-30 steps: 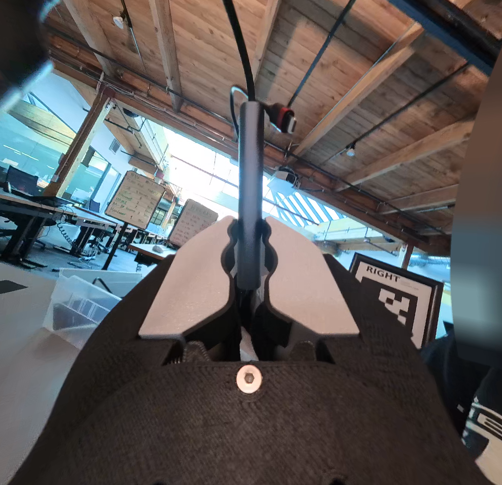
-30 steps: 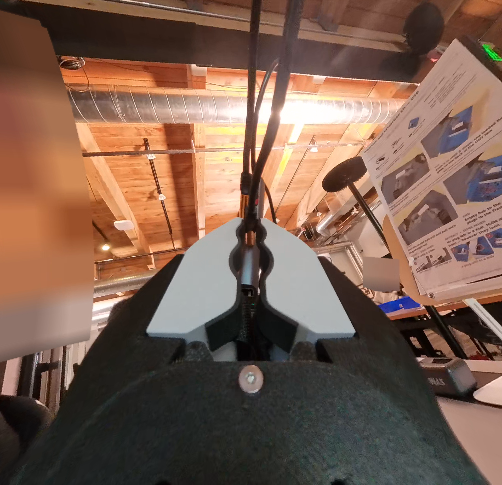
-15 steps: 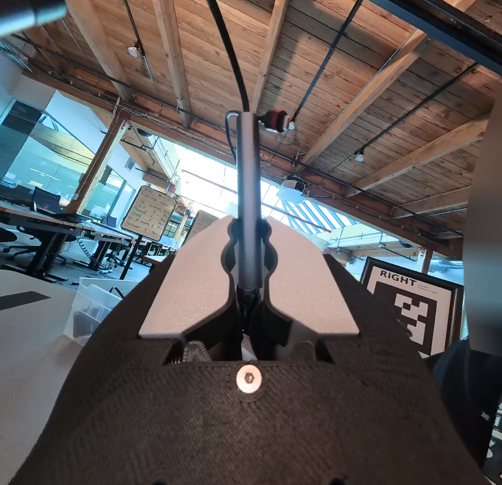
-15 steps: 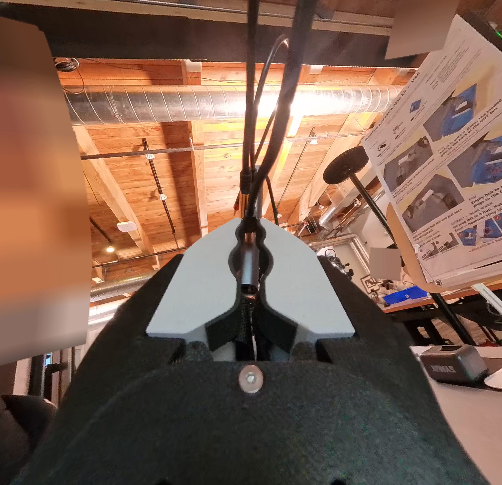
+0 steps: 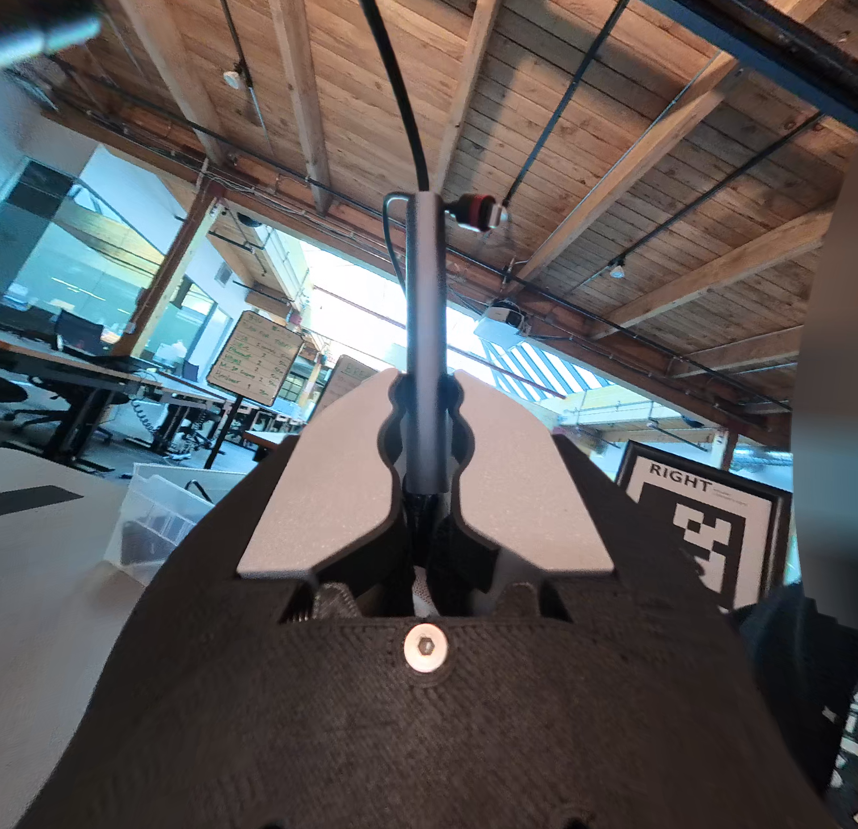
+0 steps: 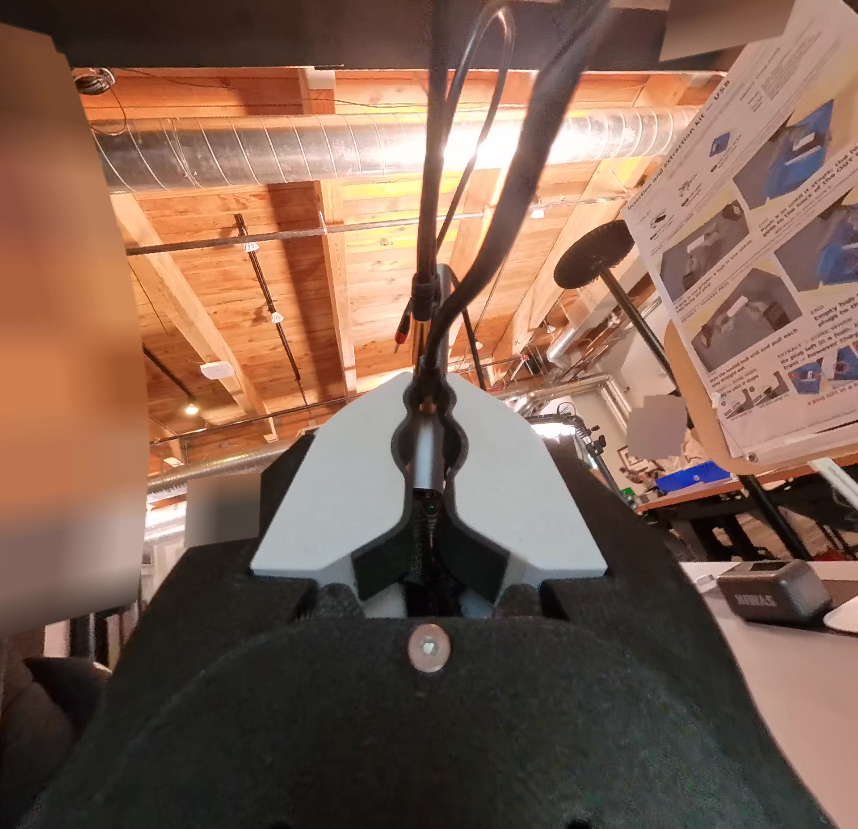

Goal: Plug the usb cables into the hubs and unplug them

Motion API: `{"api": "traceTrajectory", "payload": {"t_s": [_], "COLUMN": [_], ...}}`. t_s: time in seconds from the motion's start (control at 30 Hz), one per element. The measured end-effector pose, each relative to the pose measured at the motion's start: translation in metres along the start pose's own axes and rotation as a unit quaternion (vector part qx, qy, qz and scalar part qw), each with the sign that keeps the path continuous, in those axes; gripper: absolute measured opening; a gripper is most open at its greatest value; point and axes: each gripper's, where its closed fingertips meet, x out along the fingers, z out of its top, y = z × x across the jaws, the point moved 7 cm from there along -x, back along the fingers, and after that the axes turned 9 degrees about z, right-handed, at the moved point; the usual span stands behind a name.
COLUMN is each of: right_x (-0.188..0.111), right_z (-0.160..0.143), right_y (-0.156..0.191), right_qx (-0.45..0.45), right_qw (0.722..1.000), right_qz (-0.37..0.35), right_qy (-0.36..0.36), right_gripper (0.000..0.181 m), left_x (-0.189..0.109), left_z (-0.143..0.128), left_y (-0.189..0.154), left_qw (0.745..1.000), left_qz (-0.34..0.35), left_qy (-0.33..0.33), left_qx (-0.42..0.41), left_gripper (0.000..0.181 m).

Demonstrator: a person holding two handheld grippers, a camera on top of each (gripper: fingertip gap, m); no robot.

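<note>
A slim grey hub (image 5: 425,342) is held upright between the two pale fingers (image 5: 334,482) of the left tongs (image 5: 425,403), which are closed narrowly on its lower part. The hub is pointed up toward the wooden ceiling (image 5: 580,110). At its top end, a red and silver plug (image 5: 478,210) is seen sticking out to the right side, and a black cable (image 5: 394,78) is led upward from the top. A thin grey wire (image 5: 390,231) is bent down along the left side of the hub.

In the right wrist view, another grey hub (image 6: 429,454) is gripped by the right tongs (image 6: 429,389), which are also closed tight on it. Several black cables (image 6: 464,203) are seen rising from the hub, and a plug with a gold sleeve (image 6: 422,338) is seen just above the fingertips.

Farther out, a white bench (image 6: 789,690) is seen at the right edge, with a small dark box (image 6: 773,593) on it. A printed sheet with pictures (image 6: 766,226) is hung above. In the left view, a clear plastic bin (image 5: 158,509) and a framed marker card (image 5: 705,519) are seen.
</note>
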Motion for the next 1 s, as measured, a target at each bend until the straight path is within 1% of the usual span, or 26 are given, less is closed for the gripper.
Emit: {"api": "traceTrajectory", "payload": {"t_s": [0.07, 0.13, 0.37, 0.4, 0.43, 0.47, 0.5, 0.53, 0.57, 0.6, 0.63, 0.67, 0.7, 0.77, 0.83, 0.93, 1.0], "right_x": [0.001, 0.000, 0.011, 0.007, -0.012, -0.032, -0.044, -0.042, -0.032, -0.024, -0.022, -0.023, -0.028, -0.042, -0.058, -0.074, -0.084], "right_z": [0.001, 0.005, 0.016, 0.027, 0.056, 0.084, 0.105, 0.117, 0.121, 0.123, 0.126, 0.128, 0.129, 0.130, 0.131, 0.134, 0.138], "right_y": [-0.001, 0.001, 0.019, 0.020, 0.011, 0.005, 0.008, 0.016, 0.020, 0.022, 0.025, 0.028, 0.028, 0.021, 0.010, -0.004, -0.010], "right_qx": [0.040, 0.062, 0.012, 0.006, 0.022, 0.019, -0.041, -0.109, -0.155, -0.190, -0.228, -0.252, -0.255, -0.205, -0.166, -0.144, -0.119], "right_qw": [0.999, 0.997, 0.998, 0.997, 0.983, 0.970, 0.972, 0.980, 0.985, 0.981, 0.972, 0.966, 0.964, 0.969, 0.963, 0.955, 0.951], "right_qz": [0.018, 0.044, 0.061, 0.051, 0.013, 0.003, -0.011, -0.016, -0.020, -0.035, -0.048, -0.054, -0.061, -0.081, -0.118, -0.159, -0.162], "right_qy": [0.002, -0.009, -0.009, -0.064, -0.183, -0.241, -0.231, -0.167, -0.079, -0.020, -0.010, -0.023, -0.046, -0.111, -0.177, -0.207, -0.235], "right_gripper": [0.006, 0.006, 0.006, 0.007, 0.006, 0.006, 0.007, 0.007, 0.007, 0.007, 0.007, 0.007, 0.006, 0.006, 0.006, 0.006, 0.006], "left_x": [-0.001, 0.002, 0.010, 0.006, -0.003, -0.012, -0.019, -0.022, -0.024, -0.025, -0.025, -0.025, -0.024, -0.022, -0.020, -0.021, -0.022], "left_z": [0.000, -0.002, 0.005, 0.014, 0.033, 0.053, 0.068, 0.078, 0.084, 0.087, 0.088, 0.089, 0.089, 0.087, 0.082, 0.077, 0.079], "left_y": [-0.004, -0.010, -0.031, -0.033, -0.029, -0.026, -0.026, -0.027, -0.028, -0.028, -0.028, -0.029, -0.030, -0.029, -0.024, -0.014, -0.010], "left_qw": [1.000, 1.000, 0.999, 0.998, 0.993, 0.991, 0.991, 0.990, 0.985, 0.982, 0.980, 0.977, 0.975, 0.970, 0.968, 0.974, 0.974], "left_qz": [0.007, 0.011, -0.015, -0.023, -0.019, -0.010, 0.002, 0.020, 0.041, 0.047, 0.048, 0.049, 0.043, 0.038, 0.040, 0.042, 0.048], "left_qy": [-0.012, -0.009, -0.013, -0.056, -0.110, -0.133, -0.129, -0.106, -0.102, -0.092, -0.081, -0.077, -0.069, -0.049, -0.035, -0.030, -0.032], "left_qx": [-0.012, 0.001, 0.027, 0.011, -0.033, -0.027, 0.035, 0.096, 0.134, 0.156, 0.175, 0.193, 0.207, 0.234, 0.243, 0.221, 0.220], "left_gripper": [0.015, 0.016, 0.016, 0.015, 0.015, 0.016, 0.016, 0.016, 0.016, 0.016, 0.016, 0.016, 0.016, 0.016, 0.016, 0.016, 0.016]}}
